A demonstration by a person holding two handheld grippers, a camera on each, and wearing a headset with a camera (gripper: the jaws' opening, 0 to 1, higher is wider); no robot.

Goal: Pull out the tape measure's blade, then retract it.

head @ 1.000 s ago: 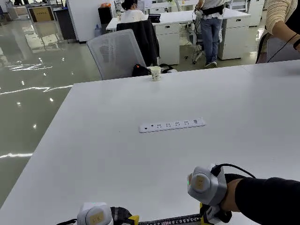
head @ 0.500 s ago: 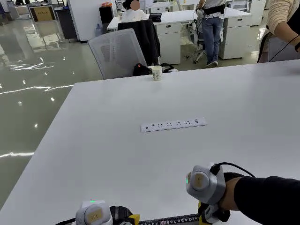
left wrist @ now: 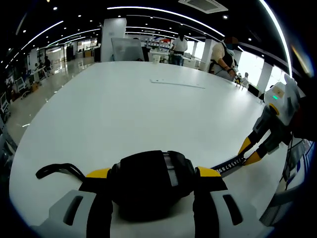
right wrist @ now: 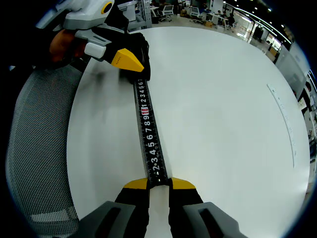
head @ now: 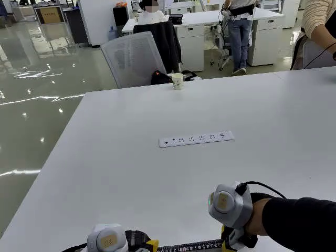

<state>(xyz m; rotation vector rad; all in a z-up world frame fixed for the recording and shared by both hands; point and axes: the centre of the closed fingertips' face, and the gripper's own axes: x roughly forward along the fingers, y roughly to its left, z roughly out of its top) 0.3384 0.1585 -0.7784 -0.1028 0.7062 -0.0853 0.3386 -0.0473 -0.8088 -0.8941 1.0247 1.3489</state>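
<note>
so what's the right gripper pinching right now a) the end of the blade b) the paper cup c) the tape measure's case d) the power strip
A: the right gripper is shut on the end of the blade, which runs back to the case in the left gripper.

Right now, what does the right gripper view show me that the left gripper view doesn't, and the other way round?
The right gripper view lets you read the numbers printed on the blade, whose end is pinched by the right tool, and it takes in a mesh chair beside the table. The left gripper view gives the black tape measure case clamped in the left tool, plus its strap loop. Both show the blade stretched between the two tools over the white table, and the power strip farther off.
</note>
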